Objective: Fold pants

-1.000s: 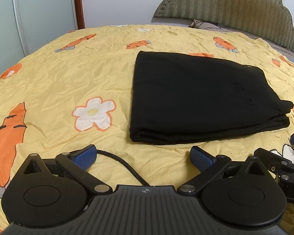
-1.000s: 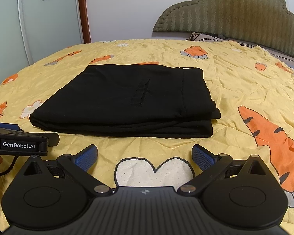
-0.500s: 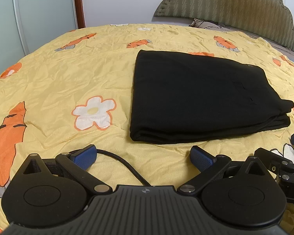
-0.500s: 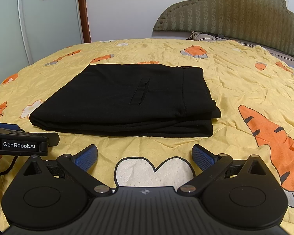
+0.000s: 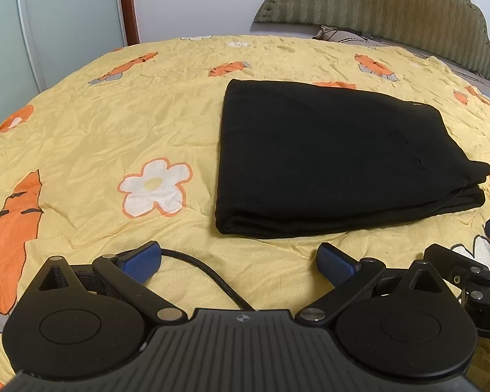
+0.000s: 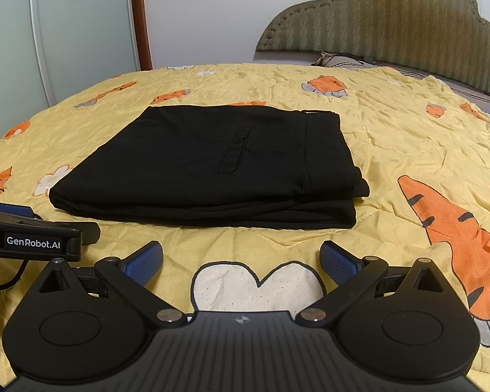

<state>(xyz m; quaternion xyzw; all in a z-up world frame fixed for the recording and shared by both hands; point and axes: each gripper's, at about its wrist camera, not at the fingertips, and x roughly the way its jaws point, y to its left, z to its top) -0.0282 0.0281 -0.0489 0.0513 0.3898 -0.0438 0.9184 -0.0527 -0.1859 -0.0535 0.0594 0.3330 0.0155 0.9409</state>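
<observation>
The black pants [image 5: 330, 156] lie folded in a flat stack on the yellow bedspread [image 5: 114, 137], also seen in the right wrist view [image 6: 212, 166]. My left gripper [image 5: 240, 261] is open and empty, just short of the stack's near edge. My right gripper [image 6: 241, 263] is open and empty, also just short of the near edge. The right gripper shows at the right edge of the left wrist view [image 5: 483, 261]. The left gripper shows at the left edge of the right wrist view [image 6: 32, 238].
A black cable [image 5: 209, 277] runs across the bedspread between the left gripper's fingers. A padded olive headboard [image 6: 379, 23] and a pillow [image 6: 349, 60] stand at the far right. A glass wardrobe door [image 6: 58, 29] is at the far left.
</observation>
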